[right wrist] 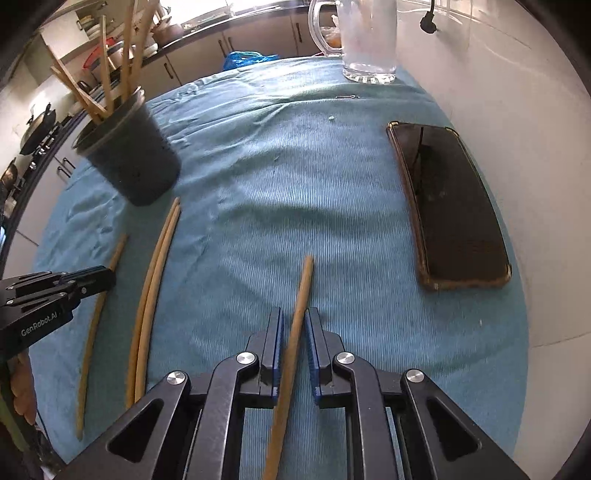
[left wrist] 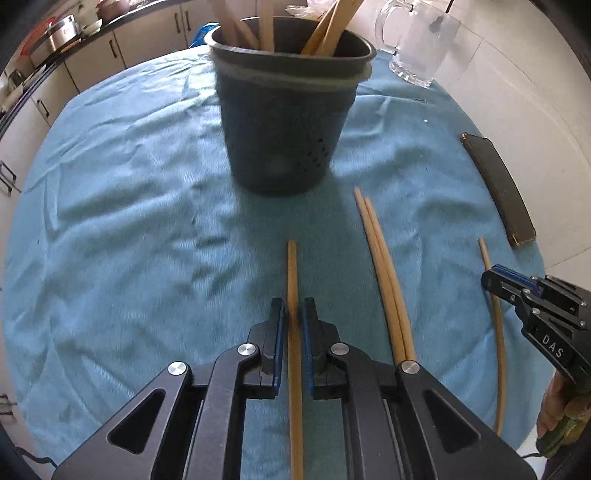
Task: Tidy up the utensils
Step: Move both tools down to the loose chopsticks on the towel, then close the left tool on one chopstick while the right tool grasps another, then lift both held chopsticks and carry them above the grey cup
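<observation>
The left tongs [left wrist: 293, 310] hung low over the bench [left wrist: 129, 221], which was covered with a blue cloth. Their jaws were narrowed around one wooden chopstick [left wrist: 292, 273] that lay between the pads; whether they actually pinched it could not be told. The right tongs [right wrist: 294, 319] stood the same way around another chopstick [right wrist: 304, 284], with a thin gap visible on the right-hand pad. A pair of chopsticks [left wrist: 380, 254] lay side by side on the cloth between the two tools. Ahead of the left tongs stood a dark perforated utensil holder [left wrist: 284, 122] with several chopsticks [left wrist: 325, 29] upright in it. A glass mug [right wrist: 365, 40] stood at the far edge of the cloth, and a black phone [right wrist: 450, 206] lay flat to the right, well apart from the chopsticks.
</observation>
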The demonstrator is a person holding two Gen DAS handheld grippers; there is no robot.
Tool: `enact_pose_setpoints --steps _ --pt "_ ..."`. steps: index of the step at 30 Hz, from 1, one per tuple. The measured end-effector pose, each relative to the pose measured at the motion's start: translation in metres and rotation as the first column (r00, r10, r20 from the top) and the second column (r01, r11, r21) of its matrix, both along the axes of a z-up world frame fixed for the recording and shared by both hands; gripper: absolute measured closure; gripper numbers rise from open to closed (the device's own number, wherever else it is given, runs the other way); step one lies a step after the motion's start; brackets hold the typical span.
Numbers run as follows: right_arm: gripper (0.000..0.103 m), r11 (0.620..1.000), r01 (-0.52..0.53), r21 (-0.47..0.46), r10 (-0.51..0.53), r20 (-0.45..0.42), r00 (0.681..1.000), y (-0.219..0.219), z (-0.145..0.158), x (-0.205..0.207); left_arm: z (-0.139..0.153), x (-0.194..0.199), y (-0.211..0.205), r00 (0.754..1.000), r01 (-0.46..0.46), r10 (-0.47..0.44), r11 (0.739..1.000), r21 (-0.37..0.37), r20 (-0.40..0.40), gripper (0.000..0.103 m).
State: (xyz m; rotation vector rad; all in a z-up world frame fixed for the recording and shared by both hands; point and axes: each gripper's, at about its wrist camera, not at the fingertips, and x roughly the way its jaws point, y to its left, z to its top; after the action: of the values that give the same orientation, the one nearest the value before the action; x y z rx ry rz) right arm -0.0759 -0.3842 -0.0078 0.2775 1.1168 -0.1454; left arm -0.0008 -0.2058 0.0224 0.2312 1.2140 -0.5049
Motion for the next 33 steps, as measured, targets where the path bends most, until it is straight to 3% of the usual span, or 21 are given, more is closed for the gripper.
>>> enact_pose_setpoints --steps 7,9,12,22,33 --pt "0.090 0.999 0.020 -0.045 -0.020 0.005 1.000 0.000 -0.001 0.021 -0.001 -0.001 -0.005 0.998 0.019 -0.018 1.000 -0.008 0.053 0.094" --pt "0.096 0.998 0.036 -0.050 -0.035 0.033 0.999 0.000 -0.002 0.022 -0.002 -0.001 -0.008 0.998 0.018 -0.017 1.000 -0.019 0.061 0.094" --pt "0.097 0.998 0.054 0.022 -0.055 0.076 0.996 -0.005 -0.002 0.020 0.001 0.000 -0.002 0.998 0.004 -0.001 0.999 -0.043 0.055 0.098" --pt "0.097 0.999 0.039 0.003 -0.038 0.284 0.958 0.008 0.065 -0.018 0.078 -0.032 0.041 0.969 -0.027 0.062 0.989 -0.146 0.240 0.098" --pt "0.097 1.000 0.012 -0.024 0.000 0.450 0.893 0.039 0.122 -0.072 0.140 -0.100 0.071 0.901 0.003 0.081 0.981 -0.193 0.427 0.097"
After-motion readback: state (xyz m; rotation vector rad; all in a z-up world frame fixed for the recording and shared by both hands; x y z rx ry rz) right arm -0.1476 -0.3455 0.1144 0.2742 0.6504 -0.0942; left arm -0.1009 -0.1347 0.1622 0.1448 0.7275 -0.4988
